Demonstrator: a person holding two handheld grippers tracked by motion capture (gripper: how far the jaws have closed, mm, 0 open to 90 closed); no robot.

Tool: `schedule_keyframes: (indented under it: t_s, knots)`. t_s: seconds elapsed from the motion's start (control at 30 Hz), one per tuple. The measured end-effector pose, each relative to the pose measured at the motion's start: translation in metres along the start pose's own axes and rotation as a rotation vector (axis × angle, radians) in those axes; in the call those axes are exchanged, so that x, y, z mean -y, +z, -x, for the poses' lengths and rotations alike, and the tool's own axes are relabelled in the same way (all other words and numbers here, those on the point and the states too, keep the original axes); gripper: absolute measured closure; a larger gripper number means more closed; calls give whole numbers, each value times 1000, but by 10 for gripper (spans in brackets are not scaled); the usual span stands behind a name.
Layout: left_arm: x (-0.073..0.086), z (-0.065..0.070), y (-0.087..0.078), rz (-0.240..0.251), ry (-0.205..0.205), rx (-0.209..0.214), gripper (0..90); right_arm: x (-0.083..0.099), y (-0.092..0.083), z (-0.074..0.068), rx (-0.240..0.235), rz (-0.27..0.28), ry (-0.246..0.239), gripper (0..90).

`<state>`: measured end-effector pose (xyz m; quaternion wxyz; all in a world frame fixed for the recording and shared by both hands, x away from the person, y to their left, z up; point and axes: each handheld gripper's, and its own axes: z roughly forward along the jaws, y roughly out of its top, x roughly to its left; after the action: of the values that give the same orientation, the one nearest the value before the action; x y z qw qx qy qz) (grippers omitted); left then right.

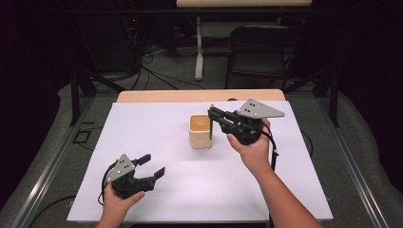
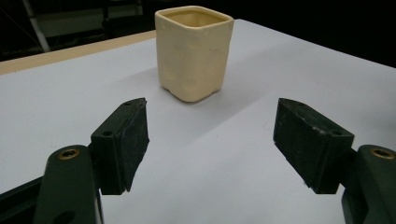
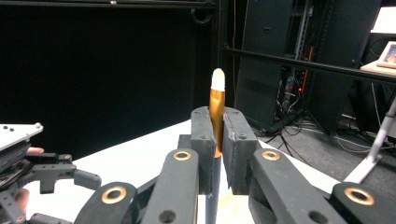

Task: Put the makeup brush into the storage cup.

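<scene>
High view: one cup [image 1: 200, 131], one pen [image 1: 210, 122], two hand-held grippers.

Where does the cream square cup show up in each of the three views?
High view: the cream cup stands at mid-table on the white table cover, just left of the right gripper.
Left gripper view: the cup stands top centre, beyond the open jaws.
Right gripper view: I cannot make the cup out with certainty.
Shared landmark: the white table cover.
</scene>
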<state>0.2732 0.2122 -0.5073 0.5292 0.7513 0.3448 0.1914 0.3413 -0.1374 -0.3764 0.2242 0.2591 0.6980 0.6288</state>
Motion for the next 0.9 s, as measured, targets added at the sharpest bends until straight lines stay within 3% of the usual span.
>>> schedule_keyframes:
  t_s: [0.57, 0.9]
  knots:
    - [2, 0, 2, -12, 13, -2, 269, -9, 31, 6, 22, -31, -6, 838]
    - [3, 0, 2, -14, 13, -6, 270, -4, 42, 13, 57, -45, 1, 838]
